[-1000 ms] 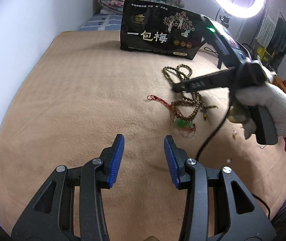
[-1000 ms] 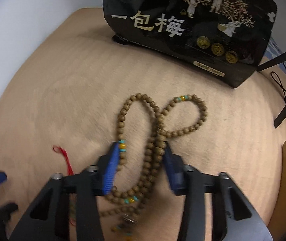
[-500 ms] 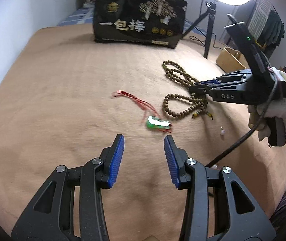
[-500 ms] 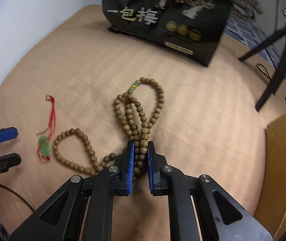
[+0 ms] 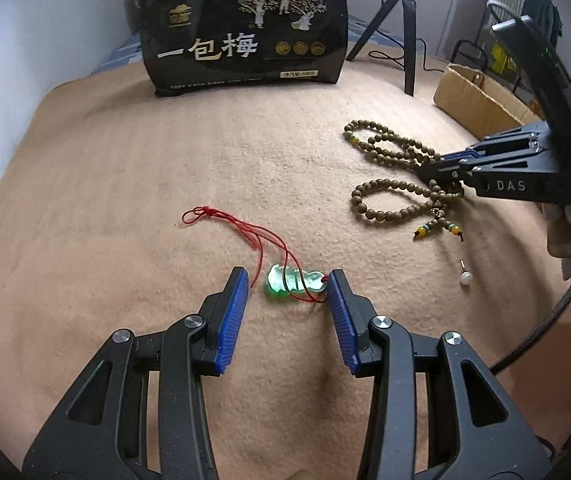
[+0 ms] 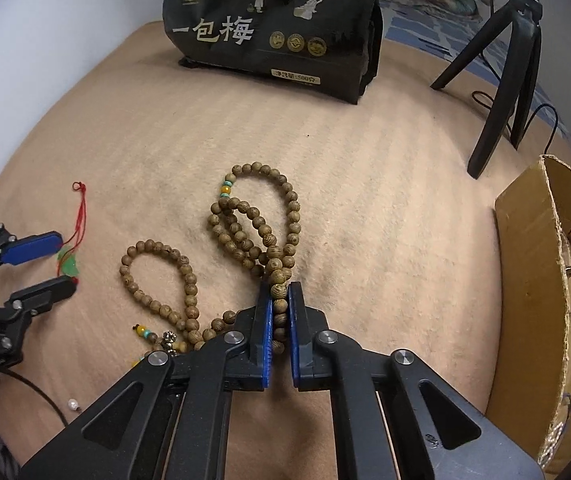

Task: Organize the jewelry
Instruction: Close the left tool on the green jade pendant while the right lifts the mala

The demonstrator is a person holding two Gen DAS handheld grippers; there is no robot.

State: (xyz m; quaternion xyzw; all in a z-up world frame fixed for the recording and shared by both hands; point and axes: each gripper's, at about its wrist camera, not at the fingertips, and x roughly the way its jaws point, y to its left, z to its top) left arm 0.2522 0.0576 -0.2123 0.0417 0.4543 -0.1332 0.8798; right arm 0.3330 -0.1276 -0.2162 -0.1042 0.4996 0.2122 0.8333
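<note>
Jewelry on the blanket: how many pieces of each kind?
Wooden bead strand: 1
Green pendant on red cord: 1
Pearl stud: 1
Total: 3

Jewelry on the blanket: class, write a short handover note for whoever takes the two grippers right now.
Left gripper: open, fingers either side of the jade pendant, not pressing it.
Right gripper: shut on the wooden beads, most of the strand lying on the blanket.
A loose pearl pin lies near the beads' tassels.
Done: beads gripped.
Left: close on the pendant, put away both pieces, then the pin. A cardboard box stands at the right.
</note>
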